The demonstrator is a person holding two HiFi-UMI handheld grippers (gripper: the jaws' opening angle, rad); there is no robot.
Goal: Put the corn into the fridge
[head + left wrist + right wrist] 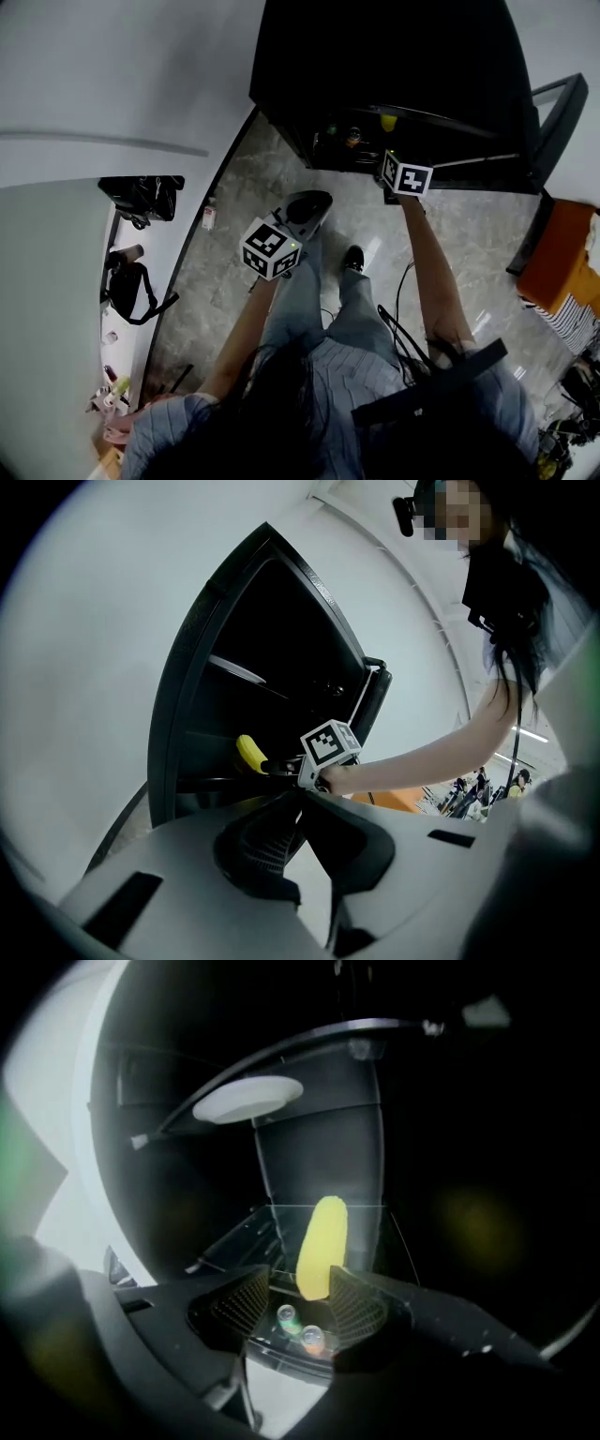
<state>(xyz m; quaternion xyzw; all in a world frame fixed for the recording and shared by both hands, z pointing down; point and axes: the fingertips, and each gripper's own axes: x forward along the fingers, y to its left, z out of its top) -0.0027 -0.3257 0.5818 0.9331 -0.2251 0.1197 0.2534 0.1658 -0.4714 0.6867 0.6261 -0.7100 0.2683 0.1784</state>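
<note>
Nearest, the person's left forearm (239, 333) holds the left tongs (299, 801) low over the grey stone floor (234, 281), in front of the fridge and outside it. Their jaws are clenched tip to tip with nothing between them.

Further out, the right forearm (436, 272) stretches to the right tongs (300, 1288). Their marker cube (330, 742) sits at the mouth of the black fridge (394, 56) while the jaws reach inside. These jaws stand apart, released. The near end of the yellow corn (322, 1241) shows between the pads, close against the right one, with a dark gap between it and the left one.

The corn appears to lie lengthwise on a clear shelf (361, 1207) inside the fridge, pointing toward the back wall. Just below the tong tips sit two small capped bottles (286, 1314), one green-topped and one orange. Higher and farther in, a white plate (248, 1099) rests on an upper shelf. The fridge door (558, 112) hangs open on the right.
</note>
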